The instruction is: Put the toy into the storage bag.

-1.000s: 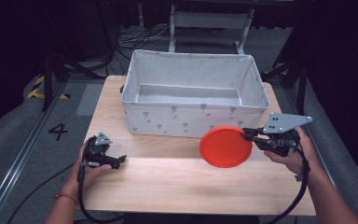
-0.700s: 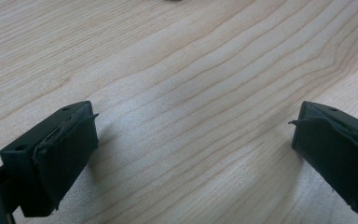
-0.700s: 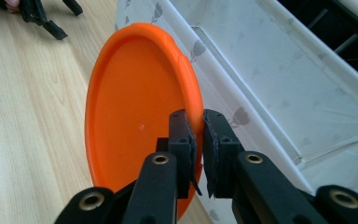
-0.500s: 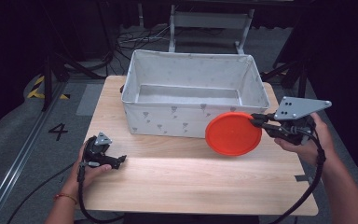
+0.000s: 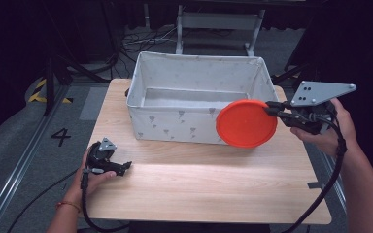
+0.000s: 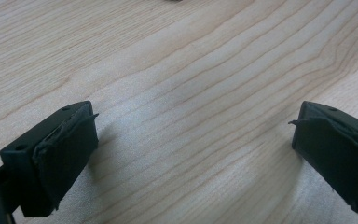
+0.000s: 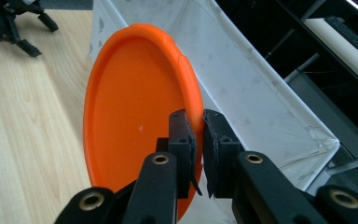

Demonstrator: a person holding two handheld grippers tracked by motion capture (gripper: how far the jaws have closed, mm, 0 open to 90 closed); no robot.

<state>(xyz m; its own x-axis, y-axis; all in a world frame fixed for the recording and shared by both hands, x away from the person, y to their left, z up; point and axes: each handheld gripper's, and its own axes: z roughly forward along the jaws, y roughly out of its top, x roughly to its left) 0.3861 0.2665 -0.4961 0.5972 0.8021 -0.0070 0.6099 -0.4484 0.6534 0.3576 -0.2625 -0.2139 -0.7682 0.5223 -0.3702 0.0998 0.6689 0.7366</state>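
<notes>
An orange plate (image 5: 246, 123) hangs in the air in front of the near right corner of the white fabric bin (image 5: 194, 77), tilted up on edge. My right gripper (image 5: 272, 108) is shut on the plate's right rim; in the right gripper view the plate (image 7: 135, 116) stands on edge with its rim pinched between the fingertips (image 7: 182, 130). My left gripper (image 5: 124, 167) rests on the table (image 5: 199, 189) at the near left, held by a hand. Its jaws stand wide open over bare wood in the left gripper view (image 6: 191, 135).
The bin takes up the far half of the table, its inside grey and bare. In the right gripper view its wall (image 7: 242, 79) runs just behind the plate. Cables (image 5: 328, 184) trail from both grippers toward the near edge. Dark floor and frames surround the table.
The right gripper has lifted the orange plate up from the table and a little toward the bin's right corner. The left gripper has stayed where it was.
</notes>
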